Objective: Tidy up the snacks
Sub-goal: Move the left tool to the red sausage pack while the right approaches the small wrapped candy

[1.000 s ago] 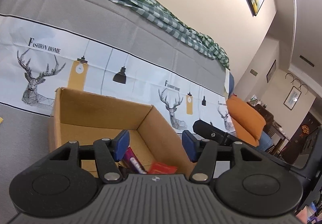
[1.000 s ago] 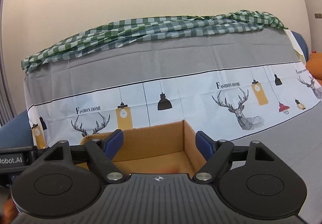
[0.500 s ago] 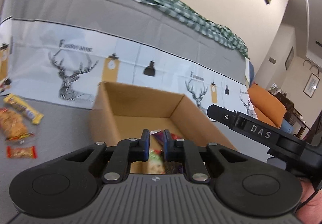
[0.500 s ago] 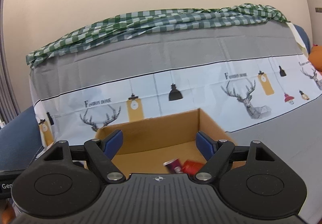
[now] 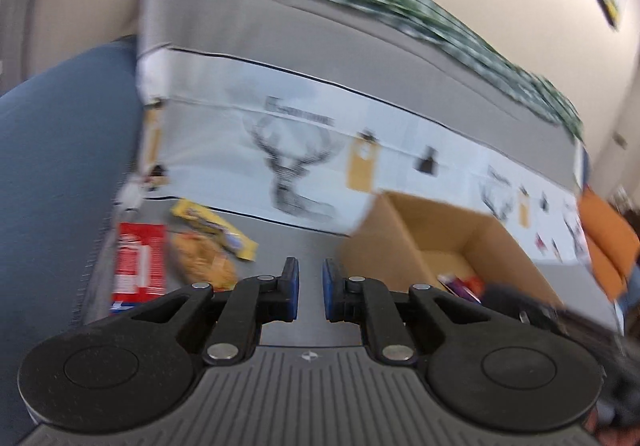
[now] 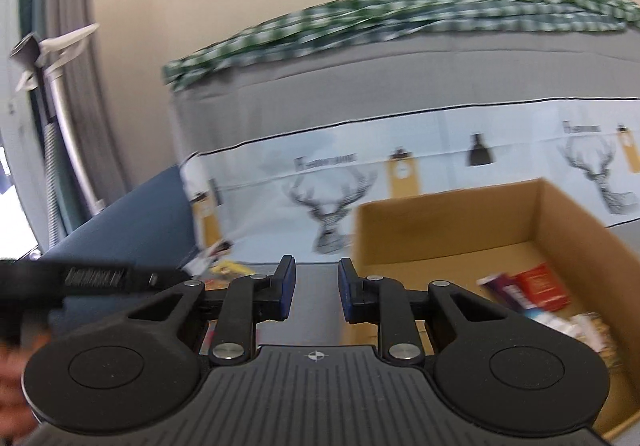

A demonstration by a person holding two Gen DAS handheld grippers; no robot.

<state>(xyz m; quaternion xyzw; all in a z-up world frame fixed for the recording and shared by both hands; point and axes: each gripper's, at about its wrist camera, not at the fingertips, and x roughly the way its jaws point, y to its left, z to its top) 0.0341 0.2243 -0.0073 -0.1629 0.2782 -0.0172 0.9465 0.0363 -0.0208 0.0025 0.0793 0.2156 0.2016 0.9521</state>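
Observation:
An open cardboard box (image 5: 404, 242) sits on the grey cloth and shows in the right wrist view (image 6: 452, 221) too. Snack packs lie inside it, a red one (image 6: 542, 286) and a purple one (image 6: 506, 292). Left of the box lie loose snacks: a red pack (image 5: 140, 264), an orange bag (image 5: 206, 260) and a yellow bar (image 5: 218, 228). My left gripper (image 5: 311, 292) is empty, its jaws a narrow gap apart, over bare cloth between box and snacks. My right gripper (image 6: 316, 292) is empty with a slightly wider gap, left of the box.
A blue cushion (image 5: 60, 181) borders the cloth on the left. The sofa back (image 5: 360, 57) with a deer-print cover and a green checked cloth (image 6: 400, 17) rises behind. An orange cushion (image 5: 608, 242) lies far right. The left gripper's body (image 6: 60, 280) shows at the right view's left edge.
Both grippers have swung left, away from above the box toward the loose snacks. The right gripper's jaws have narrowed from wide open. The left jaws have parted slightly. Both views are motion-blurred.

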